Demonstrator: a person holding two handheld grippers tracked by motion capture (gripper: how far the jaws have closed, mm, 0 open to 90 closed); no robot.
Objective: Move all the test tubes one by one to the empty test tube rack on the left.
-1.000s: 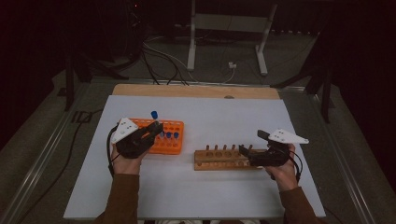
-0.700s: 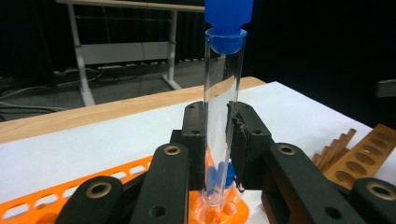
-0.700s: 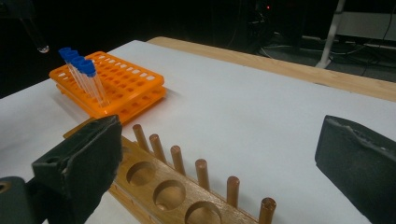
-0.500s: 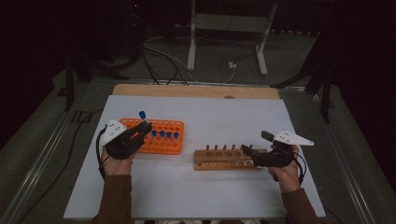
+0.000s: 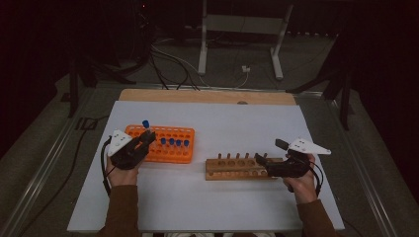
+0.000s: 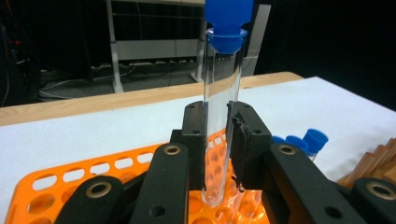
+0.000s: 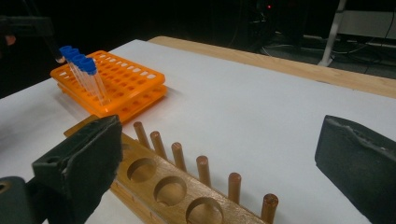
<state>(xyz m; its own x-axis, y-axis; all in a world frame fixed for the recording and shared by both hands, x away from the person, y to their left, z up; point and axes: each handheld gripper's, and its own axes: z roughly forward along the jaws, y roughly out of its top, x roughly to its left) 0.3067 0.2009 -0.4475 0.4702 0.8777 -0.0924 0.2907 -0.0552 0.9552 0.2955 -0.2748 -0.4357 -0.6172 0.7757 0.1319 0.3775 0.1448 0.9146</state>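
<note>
1. Left gripper (image 6: 217, 154): jaws pinching a clear test tube (image 6: 219, 121), blue-capped, upright, bottom over the orange rack (image 6: 70, 186).
2. Right gripper (image 7: 219, 158): jaws spread, nothing between; wooden peg rack (image 7: 187, 186) just below them.
3. White surface (image 5: 237, 123) beneath both.

Both forearms wear brown sleeves (image 5: 121, 210) down to the wrist. Each hand carries a black gripper: the left gripper (image 5: 146, 138) and the right gripper (image 5: 260, 158) each bear a pale grey three-cornered plate (image 5: 118, 141) on top and trail a black cable (image 5: 104, 170) behind. Brass-ringed rivets (image 6: 172, 150) pin the black jaw links, behind matte, slightly frayed pads (image 7: 359, 161).
</note>
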